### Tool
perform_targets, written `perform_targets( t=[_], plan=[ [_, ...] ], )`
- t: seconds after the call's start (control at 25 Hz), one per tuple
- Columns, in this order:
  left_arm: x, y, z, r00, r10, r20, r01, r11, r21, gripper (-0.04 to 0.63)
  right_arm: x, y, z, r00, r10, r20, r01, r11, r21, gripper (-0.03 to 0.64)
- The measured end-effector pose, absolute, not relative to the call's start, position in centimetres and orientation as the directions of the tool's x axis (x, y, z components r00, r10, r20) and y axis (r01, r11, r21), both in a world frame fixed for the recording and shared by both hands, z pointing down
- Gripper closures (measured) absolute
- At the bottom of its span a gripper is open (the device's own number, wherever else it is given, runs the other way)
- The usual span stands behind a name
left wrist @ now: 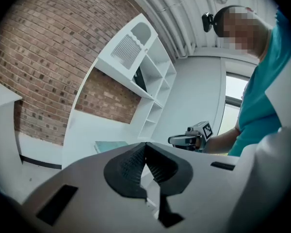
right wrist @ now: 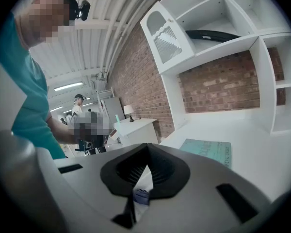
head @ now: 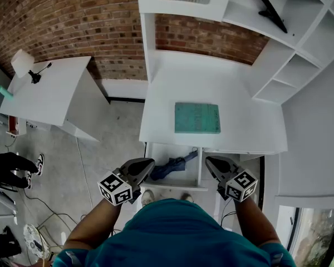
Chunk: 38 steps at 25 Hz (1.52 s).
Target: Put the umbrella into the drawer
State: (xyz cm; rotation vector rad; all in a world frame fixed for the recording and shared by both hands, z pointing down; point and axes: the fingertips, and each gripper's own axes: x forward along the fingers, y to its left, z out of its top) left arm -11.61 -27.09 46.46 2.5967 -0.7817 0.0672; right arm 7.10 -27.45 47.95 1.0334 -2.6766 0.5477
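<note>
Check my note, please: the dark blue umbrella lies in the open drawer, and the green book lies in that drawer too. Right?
Not quite. The green book lies on the white desk top, not in the drawer, as the head view shows. The dark blue umbrella does lie in the open drawer.

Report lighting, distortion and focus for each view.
Head view: soft, even daylight; the fisheye lens bows the desk edges. Left gripper view: dark round vignette, the window is blown out white, and the shelf unit leans. Right gripper view: same vignette, a bright ceiling light, and the teal book stays sharp.
</note>
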Motion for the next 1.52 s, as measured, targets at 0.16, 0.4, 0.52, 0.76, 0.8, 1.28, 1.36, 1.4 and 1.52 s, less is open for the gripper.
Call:
perform_targets(
  t=[0.16, 0.4, 0.52, 0.76, 0.8, 1.28, 1.36, 1.4, 1.52],
  plan=[
    [-11.6, -26.8, 46.2, 0.832, -0.531, 0.158, -0.548, -0.746, 0.378, 0.580, 6.9, -27.2, 47.8, -0.734, -0.599, 0.320, -0.678, 0.680, -0.281, 0.595],
    [-11.6, -26.5, 45.6, 0.830, -0.534, 0.158, -0.553, -0.753, 0.358, 0.580, 6.5, -27.2, 47.7, -0.744, -0.593, 0.308, -0.668, 0.680, -0.303, 0.595],
    [-11.5, -26.6, 45.5, 0.832, -0.532, 0.157, -0.550, -0.754, 0.358, 0.580, 6.4, -27.3, 47.7, -0.747, -0.589, 0.309, -0.665, 0.682, -0.306, 0.595],
    [-11.4, -26.6, 45.2, 0.833, -0.532, 0.153, -0.549, -0.759, 0.351, 0.580, 6.5, -27.3, 47.9, -0.744, -0.587, 0.321, -0.668, 0.677, -0.309, 0.595],
    [-11.3, -26.6, 45.2, 0.833, -0.532, 0.154, -0.549, -0.759, 0.349, 0.580, 6.6, -27.3, 47.9, -0.742, -0.587, 0.323, -0.669, 0.677, -0.306, 0.596],
    [-11.1, -26.0, 45.3, 0.834, -0.528, 0.161, -0.549, -0.761, 0.346, 0.580, 6.5, -26.8, 47.9, -0.748, -0.580, 0.323, -0.662, 0.685, -0.303, 0.597],
    [-11.2, -26.0, 45.3, 0.833, -0.529, 0.164, -0.551, -0.760, 0.344, 0.580, 6.5, -26.7, 48.0, -0.749, -0.578, 0.324, -0.661, 0.686, -0.305, 0.597],
    [-11.2, -26.0, 45.3, 0.832, -0.529, 0.164, -0.551, -0.760, 0.344, 0.580, 6.6, -26.7, 48.0, -0.749, -0.578, 0.324, -0.661, 0.685, -0.305, 0.596],
    [-11.4, -25.8, 45.4, 0.832, -0.531, 0.163, -0.552, -0.759, 0.345, 0.580, 6.5, -26.5, 48.1, -0.749, -0.578, 0.324, -0.661, 0.685, -0.305, 0.596]
  ],
)
